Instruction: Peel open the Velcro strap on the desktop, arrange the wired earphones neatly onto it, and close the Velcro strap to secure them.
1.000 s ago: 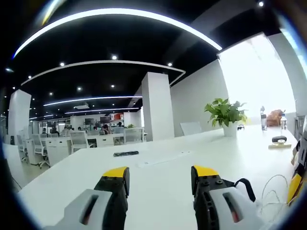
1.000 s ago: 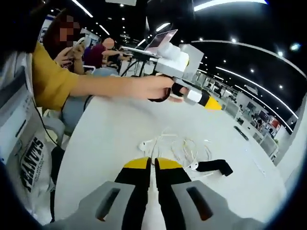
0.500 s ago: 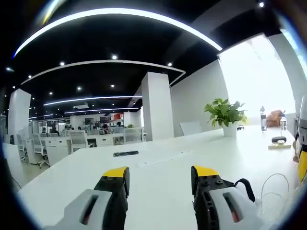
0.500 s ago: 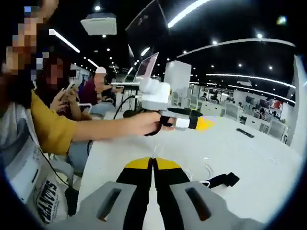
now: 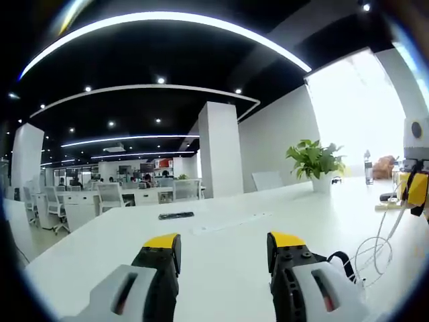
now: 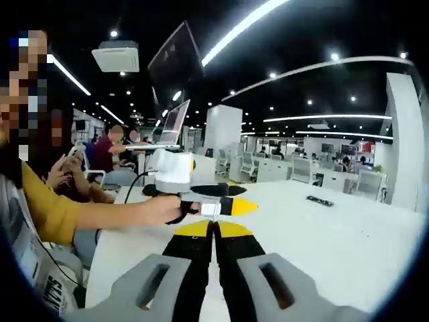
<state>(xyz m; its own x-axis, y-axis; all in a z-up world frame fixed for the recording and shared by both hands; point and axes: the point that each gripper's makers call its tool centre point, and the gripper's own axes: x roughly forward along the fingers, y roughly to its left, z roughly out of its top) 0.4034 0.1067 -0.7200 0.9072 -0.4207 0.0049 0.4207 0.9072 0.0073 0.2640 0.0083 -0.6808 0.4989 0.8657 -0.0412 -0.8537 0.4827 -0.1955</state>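
Both grippers up over the smooth white desktop [image 5: 221,261]

Left gripper [image 5: 223,243]: yellow-tipped jaws wide apart, nothing held. At 3 o'clock, thin white earphones [image 5: 373,251] cord dangles looped from the right gripper [image 6: 214,229], whose jaws are pressed together on it; black Velcro strap [image 5: 343,260] beside left jaw.

White wired earphones [image 5: 375,249] are seen lifted above the desk [image 5: 221,268], their thin cable hanging in loops toward its right edge.
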